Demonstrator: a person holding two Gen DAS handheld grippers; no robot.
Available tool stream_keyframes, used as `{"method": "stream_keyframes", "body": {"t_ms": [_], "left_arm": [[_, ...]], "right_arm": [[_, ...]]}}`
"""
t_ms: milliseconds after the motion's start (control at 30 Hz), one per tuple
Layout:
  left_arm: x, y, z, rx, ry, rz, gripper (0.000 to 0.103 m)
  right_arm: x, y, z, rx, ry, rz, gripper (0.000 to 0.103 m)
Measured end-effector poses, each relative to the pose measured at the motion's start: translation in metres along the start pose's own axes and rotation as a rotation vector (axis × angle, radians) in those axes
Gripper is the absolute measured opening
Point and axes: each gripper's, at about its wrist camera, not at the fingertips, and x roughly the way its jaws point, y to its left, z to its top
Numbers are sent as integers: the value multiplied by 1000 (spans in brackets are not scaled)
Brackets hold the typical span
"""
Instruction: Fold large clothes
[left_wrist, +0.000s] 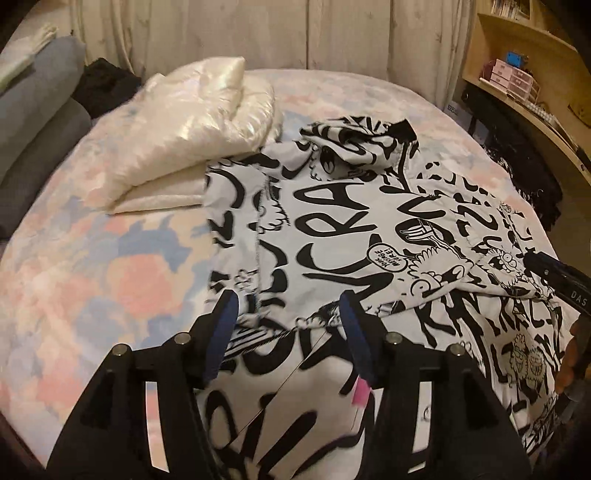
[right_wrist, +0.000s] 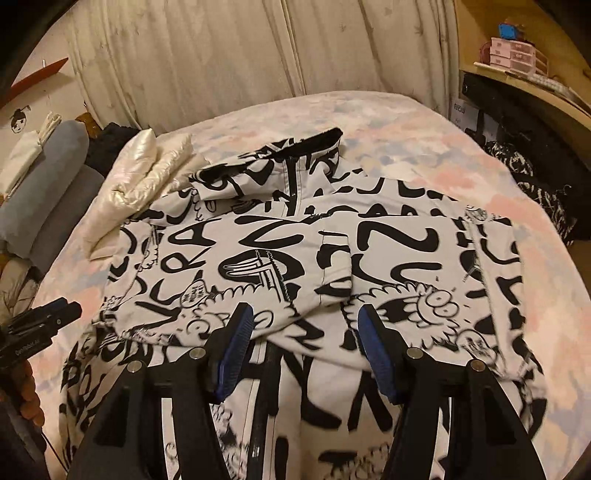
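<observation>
The bed (right_wrist: 424, 122) fills everything ahead of my grippers, its pastel cover running away toward the curtain. On it, straight in front of both hands, lies the jacket (right_wrist: 280, 251) — white with black lettering — its long axis running away from me, collar (right_wrist: 295, 147) at the far end and hem under my wrists. Both sleeves look already folded in across the chest. Past its far left corner sits a cream puffer coat (left_wrist: 192, 122), touching the jacket's shoulder.

My left gripper (left_wrist: 288, 314) hangs over the near left part of the jacket, fingers spread wide with nothing between them. My right gripper (right_wrist: 306, 328) hangs over the near middle, just right of the zip, equally wide and empty. Neither is clearly nearer to the hem; both sit just above it.

I judge the next fold turns on that axis — hem lifted away from me, toward the collar.
</observation>
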Motion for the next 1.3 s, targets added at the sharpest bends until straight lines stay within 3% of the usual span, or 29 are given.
{"method": "stream_keyframes", "body": {"t_ms": [367, 467, 633, 767, 1000, 1300], "left_arm": [[-73, 29, -36, 5, -47, 27, 60], [-86, 36, -47, 6, -54, 25, 61], [-99, 46, -67, -1, -37, -3, 62], [-101, 57, -85, -22, 5, -79, 62], [-81, 78, -131, -57, 147, -195, 62], [-49, 80, -175, -75, 267, -232, 63]], "right_arm": [[-83, -13, -45, -3, -24, 15, 60], [-103, -20, -59, -6, -30, 9, 67], [-130, -32, -81, -13, -31, 0, 69], [-146, -46, -99, -16, -11, -8, 69], [-170, -90, -146, 14, 41, -21, 74], [-177, -171, -219, 175, 151, -50, 74]]}}
